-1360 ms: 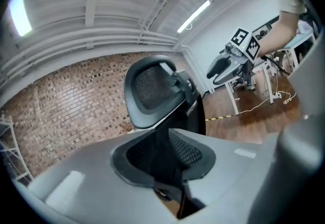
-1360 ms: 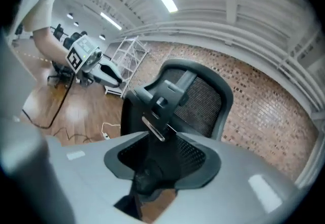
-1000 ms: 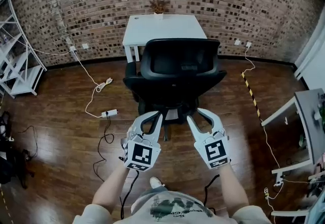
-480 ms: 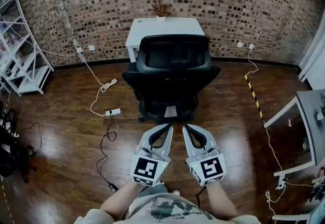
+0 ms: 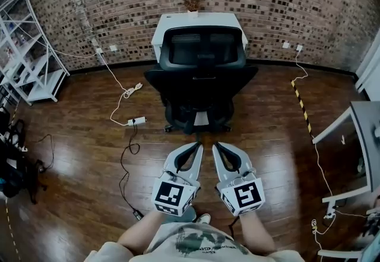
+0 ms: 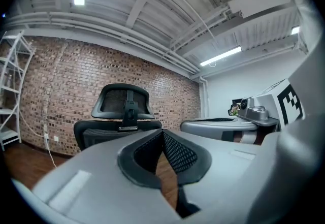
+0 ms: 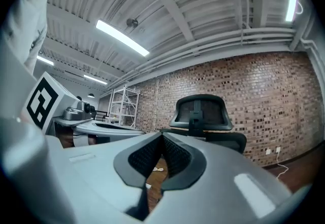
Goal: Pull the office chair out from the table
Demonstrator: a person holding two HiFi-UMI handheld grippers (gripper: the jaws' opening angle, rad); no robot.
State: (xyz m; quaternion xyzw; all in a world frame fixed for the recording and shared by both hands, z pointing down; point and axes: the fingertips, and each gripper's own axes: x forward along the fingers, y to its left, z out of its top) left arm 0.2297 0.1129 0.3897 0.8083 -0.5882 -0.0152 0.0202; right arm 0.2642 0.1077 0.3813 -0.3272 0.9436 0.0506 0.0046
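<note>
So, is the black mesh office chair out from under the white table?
Out. The black mesh office chair has its wheeled base on the wood floor, nearer the camera than the white table; only its backrest overlaps the tabletop.

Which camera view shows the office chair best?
The head view: the whole office chair shows from above, in front of the white table. Both gripper views show only its headrest and upper back.
</note>
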